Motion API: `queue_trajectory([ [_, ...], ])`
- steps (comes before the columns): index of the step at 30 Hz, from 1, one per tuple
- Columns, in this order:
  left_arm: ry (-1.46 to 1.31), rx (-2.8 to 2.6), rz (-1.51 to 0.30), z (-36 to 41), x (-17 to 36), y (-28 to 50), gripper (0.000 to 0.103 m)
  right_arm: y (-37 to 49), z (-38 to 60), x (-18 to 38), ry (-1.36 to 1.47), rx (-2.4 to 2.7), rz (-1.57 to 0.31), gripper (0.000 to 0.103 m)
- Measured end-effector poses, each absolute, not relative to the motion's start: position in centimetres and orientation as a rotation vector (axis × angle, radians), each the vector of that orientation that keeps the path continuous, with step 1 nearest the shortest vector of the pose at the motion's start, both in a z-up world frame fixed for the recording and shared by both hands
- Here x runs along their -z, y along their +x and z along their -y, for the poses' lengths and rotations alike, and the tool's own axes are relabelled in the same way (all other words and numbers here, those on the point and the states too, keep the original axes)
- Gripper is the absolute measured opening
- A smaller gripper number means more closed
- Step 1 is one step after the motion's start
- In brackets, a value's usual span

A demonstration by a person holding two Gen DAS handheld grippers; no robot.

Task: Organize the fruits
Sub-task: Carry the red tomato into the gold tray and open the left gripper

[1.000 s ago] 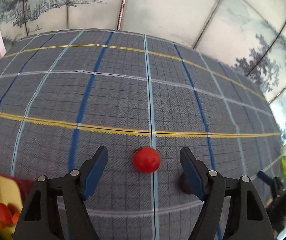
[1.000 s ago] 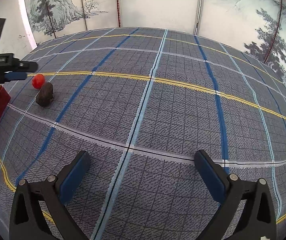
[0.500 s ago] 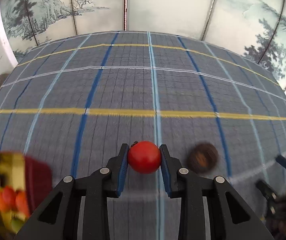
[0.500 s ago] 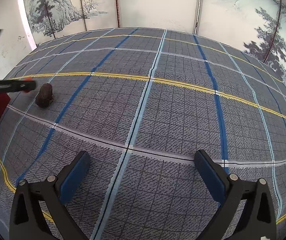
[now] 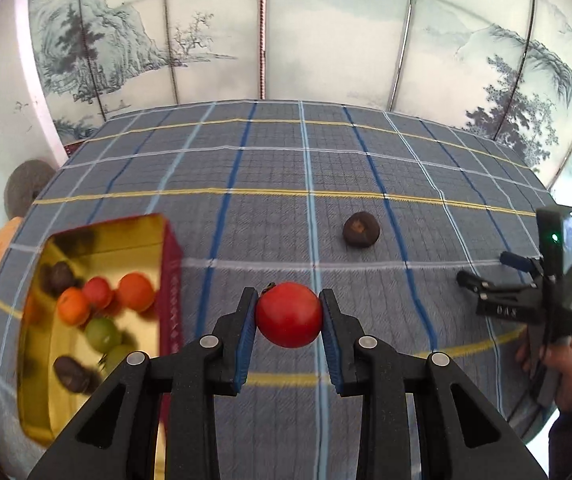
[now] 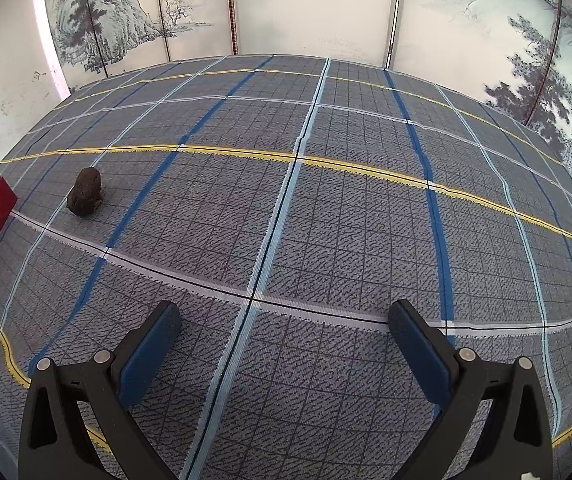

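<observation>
- Tomato (image 5: 289, 314), red and round, sits clamped between the blue pads (image 5: 245, 330) of the left gripper (image 5: 288, 334), near their tips, with a dark stem nub at its upper left.
- It is held above the plaid cloth (image 5: 366, 168), just right of the box (image 5: 171, 276), not over it.
- Box: dark red outside, gold inside, open on the cloth to the left; it holds orange and red fruit (image 5: 135, 291), green ones and dark brown ones, though blur there makes a count unsafe.
- Brown fruit (image 5: 360, 230) lies alone on the cloth beyond the tomato and a little right, well apart from both grippers; the right wrist view has it at far left, near the box's red side printed "TOFFEE".
- Right gripper (image 6: 286, 350) has its jaws wide apart over bare cloth with nothing between them.
- Hand (image 5: 562, 364) holds that gripper at the right edge of the left wrist view.
</observation>
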State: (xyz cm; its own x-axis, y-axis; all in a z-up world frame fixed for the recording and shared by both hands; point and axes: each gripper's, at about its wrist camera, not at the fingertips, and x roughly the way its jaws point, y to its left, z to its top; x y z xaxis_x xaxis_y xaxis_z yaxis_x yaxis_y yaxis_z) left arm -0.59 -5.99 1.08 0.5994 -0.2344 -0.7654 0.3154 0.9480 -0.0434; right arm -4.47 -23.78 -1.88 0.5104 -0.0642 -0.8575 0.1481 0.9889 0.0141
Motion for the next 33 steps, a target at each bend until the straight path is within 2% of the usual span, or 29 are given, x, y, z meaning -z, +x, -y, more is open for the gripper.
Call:
queue_trajectory([
  [12,0.115,0.215,-0.817,-0.5,-0.2,-3.6,0.032,-4.4,23.8,1.9,0.093,0.136,-1.028,0.103],
  [23,0.066,0.111,-0.831,-6.8,2.2,-3.2,0.032,-4.4,23.9,1.8,0.095,0.14,-1.027,0.103],
  [33,0.053,0.066,-0.843,-9.3,3.5,-2.6,0.032,-4.4,23.9,1.9,0.095,0.14,-1.027,0.103],
])
